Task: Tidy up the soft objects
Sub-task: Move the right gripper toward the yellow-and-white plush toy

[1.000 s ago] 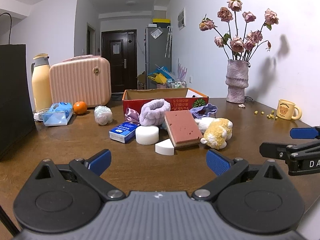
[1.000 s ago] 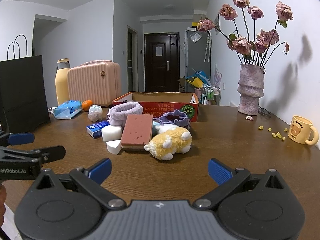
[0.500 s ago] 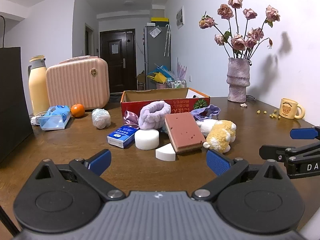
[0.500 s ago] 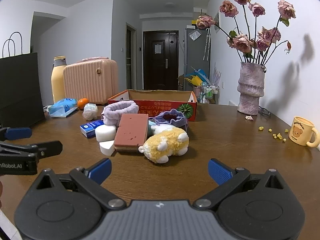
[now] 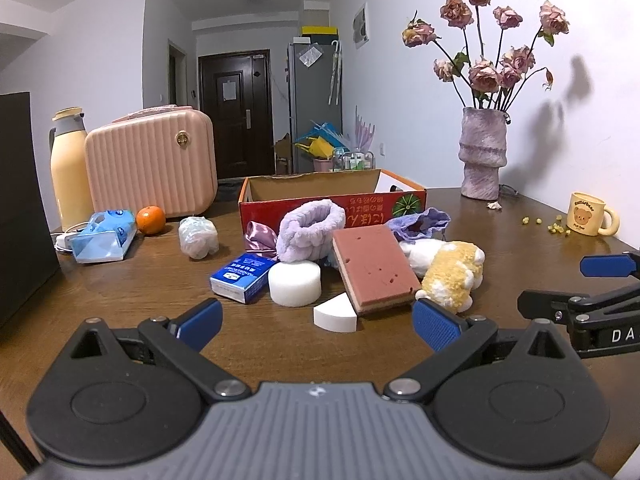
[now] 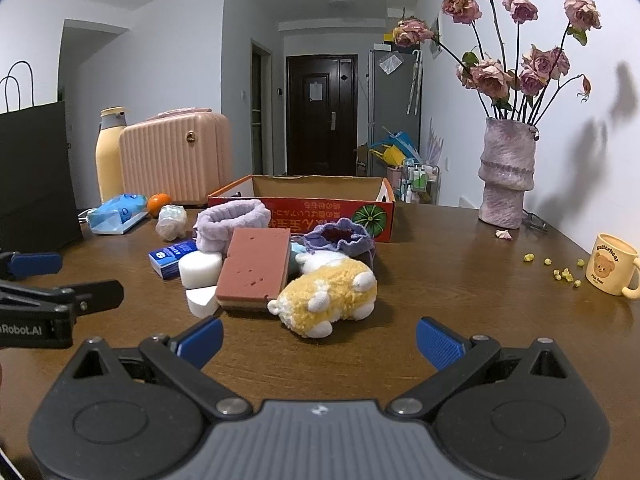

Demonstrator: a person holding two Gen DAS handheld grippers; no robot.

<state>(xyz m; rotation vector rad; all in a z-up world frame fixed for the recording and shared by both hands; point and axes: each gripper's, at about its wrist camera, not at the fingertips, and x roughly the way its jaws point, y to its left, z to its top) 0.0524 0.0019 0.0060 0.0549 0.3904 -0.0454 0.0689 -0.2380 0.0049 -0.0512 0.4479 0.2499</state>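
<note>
Wooden table (image 5: 140,300): soft pile with red sponge (image 5: 374,266), yellow plush (image 6: 328,296) just ahead of both released grippers, left (image 5: 316,320), right (image 6: 320,338); mug (image 6: 610,270) reads "Butterbear".

Light: you have even, cool indoor light, moderately bright | Shadows: dried roses (image 5: 492,52) throw soft dark shadows on the white wall (image 6: 608,92) at right of the frame | Glare: faint sheen on table (image 6: 460,280) | Optics: fisheye bending, black vignette in corners | Focus: sharp overall, no motion blur

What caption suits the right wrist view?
Open right gripper faces a yellow plush toy, sponges and red box on a wooden table.
</note>
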